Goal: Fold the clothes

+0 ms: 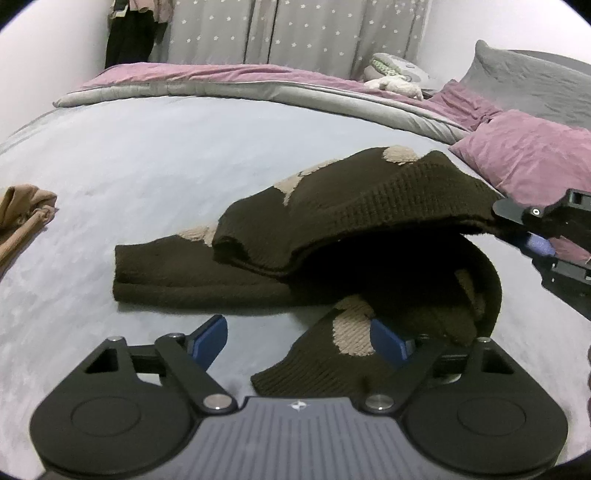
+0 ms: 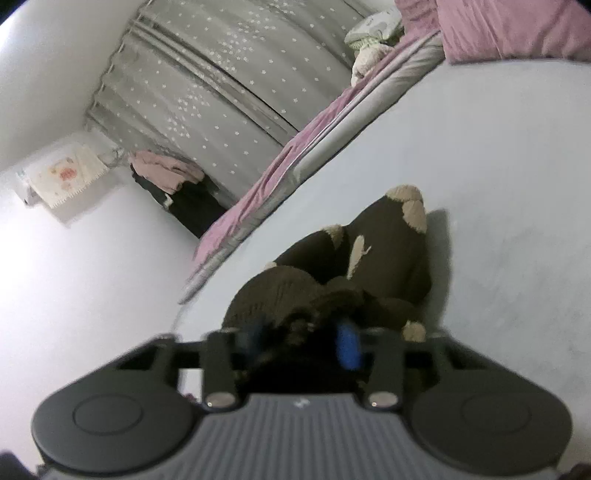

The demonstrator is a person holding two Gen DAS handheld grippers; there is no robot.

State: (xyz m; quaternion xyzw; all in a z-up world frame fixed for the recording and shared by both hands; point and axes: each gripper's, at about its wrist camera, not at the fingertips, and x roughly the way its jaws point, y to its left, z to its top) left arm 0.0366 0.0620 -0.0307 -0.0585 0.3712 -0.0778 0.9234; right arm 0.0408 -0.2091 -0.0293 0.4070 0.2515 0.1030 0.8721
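Observation:
A dark brown knitted sweater (image 1: 332, 221) with beige patches lies on the pale blue bed sheet (image 1: 147, 166). My left gripper (image 1: 299, 339) is open just above the sheet, its blue fingers (image 1: 208, 338) spread; a sweater flap lies between them, against the right finger. My right gripper (image 1: 532, 229) is shut on the sweater's right edge and holds it lifted, so the knit arches over. In the right wrist view the gripper (image 2: 301, 341) clamps bunched brown sweater (image 2: 388, 251), which hangs toward the sheet (image 2: 498, 184).
A tan garment (image 1: 26, 214) lies at the sheet's left edge. A pink and grey duvet (image 1: 258, 79) is bunched along the far side, with pink pillows (image 1: 528, 151) and a grey pillow (image 1: 532, 85) at the right. Starred grey curtains (image 1: 295, 29) hang behind.

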